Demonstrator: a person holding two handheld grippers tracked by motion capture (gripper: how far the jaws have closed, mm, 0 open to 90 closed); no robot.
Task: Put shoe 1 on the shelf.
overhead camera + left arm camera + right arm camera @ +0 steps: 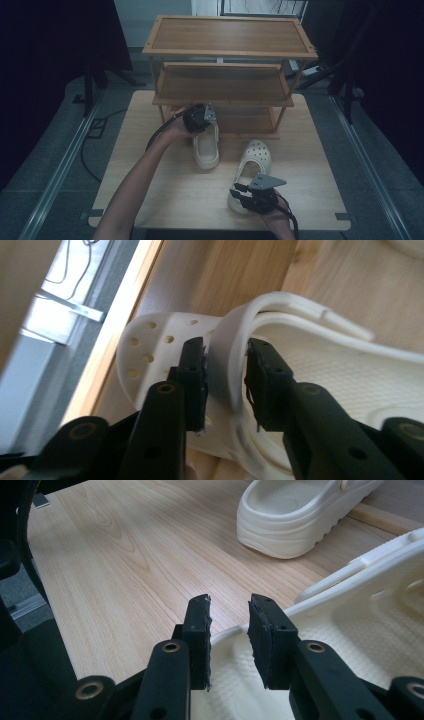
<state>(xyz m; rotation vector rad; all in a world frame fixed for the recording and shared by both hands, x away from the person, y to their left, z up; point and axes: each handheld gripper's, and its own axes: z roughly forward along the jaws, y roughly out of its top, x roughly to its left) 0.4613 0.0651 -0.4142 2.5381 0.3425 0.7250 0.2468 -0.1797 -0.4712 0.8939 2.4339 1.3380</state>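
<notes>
Your left arm reaches forward across the wooden table [165, 200], forearm stretched out and wrist bent so that the left gripper [199, 118] points down at the toe end of the left clog [207, 147]. That white clog lies on the table with its toe just at the bottom tier of the wooden shoe rack [225, 55]. In the left gripper view, your jaws straddle the clog's strap [227, 347] where it arcs over the perforated toe: one pad [192, 375] sits just outside the strap, the other inside it, and a gap shows on both sides, so the grip is released, with the strap between the jaws but not squeezed.

Your right hand rests low at the near edge of the table, wrist close to your body, holding the right gripper [256, 195] level over the heel end of the right clog [253, 160]. That clog lies nearer you and to the right, well apart from the rack. In the right gripper view, the heel rim [230, 632] passes between the jaws; neither pad presses on it, so this gripper is slack too.
</notes>
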